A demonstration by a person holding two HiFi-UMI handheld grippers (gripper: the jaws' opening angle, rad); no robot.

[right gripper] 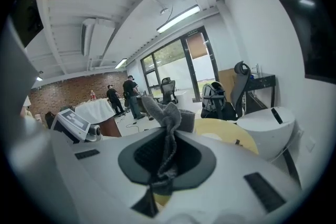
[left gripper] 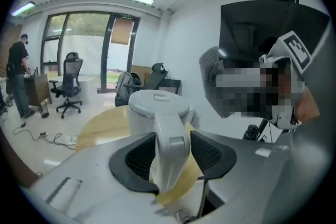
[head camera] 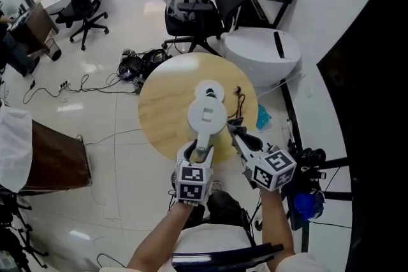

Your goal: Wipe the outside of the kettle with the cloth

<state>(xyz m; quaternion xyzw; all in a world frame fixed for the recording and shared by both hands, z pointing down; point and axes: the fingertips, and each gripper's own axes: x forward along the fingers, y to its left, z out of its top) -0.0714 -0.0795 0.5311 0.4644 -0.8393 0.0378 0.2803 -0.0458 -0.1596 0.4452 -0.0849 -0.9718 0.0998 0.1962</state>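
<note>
A white kettle [head camera: 206, 116] stands upright on the round wooden table [head camera: 164, 113], close to its near edge. My left gripper [head camera: 200, 153] reaches in from the near side. In the left gripper view the kettle's handle [left gripper: 171, 147] sits between the pads of the left gripper [left gripper: 169, 153], with a gap showing on each side. Just right of the kettle, my right gripper [head camera: 234, 131] is shut on a grey cloth [right gripper: 167, 117], which sticks up from the right gripper [right gripper: 167, 153] in a bunched fold. That cloth [left gripper: 209, 75] also shows right of the kettle.
The kettle's round white base [head camera: 210, 90] lies on the table behind the kettle, with a dark cable [head camera: 239, 99] to its right. Past the table are a white round unit [head camera: 262, 51], office chairs [head camera: 191, 13] and floor cables [head camera: 137, 64]. A dark rack [head camera: 309, 181] stands at my right.
</note>
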